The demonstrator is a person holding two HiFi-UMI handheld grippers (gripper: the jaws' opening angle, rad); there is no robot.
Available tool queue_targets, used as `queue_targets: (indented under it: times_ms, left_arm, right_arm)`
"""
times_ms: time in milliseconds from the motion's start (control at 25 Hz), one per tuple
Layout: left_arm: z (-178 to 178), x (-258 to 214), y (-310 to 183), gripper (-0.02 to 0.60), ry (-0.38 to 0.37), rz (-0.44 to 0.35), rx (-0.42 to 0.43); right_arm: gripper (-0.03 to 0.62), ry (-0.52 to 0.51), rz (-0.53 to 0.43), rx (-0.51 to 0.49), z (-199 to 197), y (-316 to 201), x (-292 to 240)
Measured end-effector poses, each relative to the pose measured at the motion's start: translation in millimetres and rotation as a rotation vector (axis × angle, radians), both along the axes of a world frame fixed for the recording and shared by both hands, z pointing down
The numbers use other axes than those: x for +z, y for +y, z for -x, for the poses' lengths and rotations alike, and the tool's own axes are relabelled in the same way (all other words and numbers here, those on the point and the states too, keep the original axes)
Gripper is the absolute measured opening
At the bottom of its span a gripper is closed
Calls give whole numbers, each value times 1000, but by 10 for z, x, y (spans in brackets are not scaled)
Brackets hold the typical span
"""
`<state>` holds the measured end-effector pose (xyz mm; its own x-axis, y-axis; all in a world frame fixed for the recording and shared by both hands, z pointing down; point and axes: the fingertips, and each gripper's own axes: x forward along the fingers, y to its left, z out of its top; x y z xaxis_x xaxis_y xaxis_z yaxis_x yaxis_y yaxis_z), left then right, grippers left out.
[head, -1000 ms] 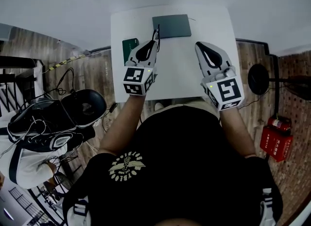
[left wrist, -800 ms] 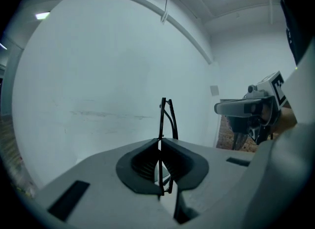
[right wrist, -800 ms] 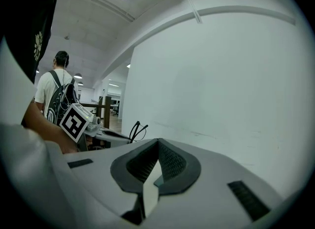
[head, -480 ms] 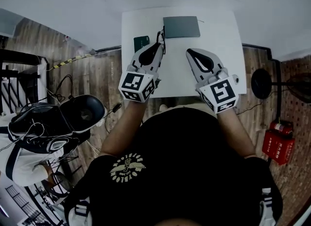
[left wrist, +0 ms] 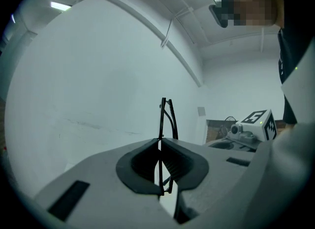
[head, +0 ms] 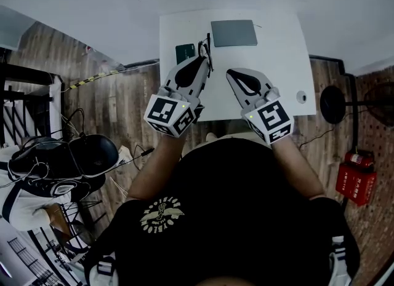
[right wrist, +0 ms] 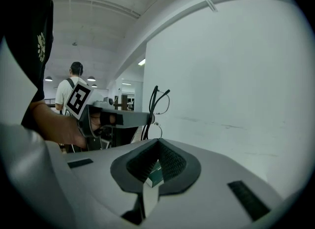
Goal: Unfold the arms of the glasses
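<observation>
Fingers (left wrist: pixel 140 160) of the left gripper (left wrist: pixel 158 143) clamp the glasses (left wrist: pixel 161 117).

Found the glasses (head: pixel 207 43) partly covered by the tip of the left tongs (head: pixel 204 61) in the head view; too thin there to tell arms from front. Viewed edge-on in the left gripper view, lower part sunk in the dark recess between the pads (left wrist: pixel 140 166); cannot separate arm from rim. Noted a green card (head: pixel 184 51) meeting the same tongs at its near edge; cannot tell whether overlapped or just beside. Glimpsed a green scrap (right wrist: pixel 156 174) through the slit below the closed tips of the right tongs (right wrist: pixel 158 142); too little showing to name. Could not identify a small round item (head: pixel 301 96) near the tabletop (head: pixel 283 45) edge. Lost the near tabletop edge behind both tongs and the torso (head: pixel 234 205), itself cut off at the bottom.
</observation>
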<state>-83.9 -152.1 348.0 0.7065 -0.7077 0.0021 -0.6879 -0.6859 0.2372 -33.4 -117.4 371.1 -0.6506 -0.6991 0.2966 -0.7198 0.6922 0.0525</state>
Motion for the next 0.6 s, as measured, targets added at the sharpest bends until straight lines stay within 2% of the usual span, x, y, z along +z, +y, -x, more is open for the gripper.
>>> queue_targets:
  times_ms: [200,480,600]
  left_arm:
    - [41,-184,127,23,20,-31,21]
    - [4,-270,342,23,16,-53,68]
    - [-13,-298,413,23,34,-48,91]
  right_arm:
    - [2,24,14,-10,134,109,75]
    - [4,19,-19,-16,209,258,19]
    - [39,30,-18,-25,248,326,43]
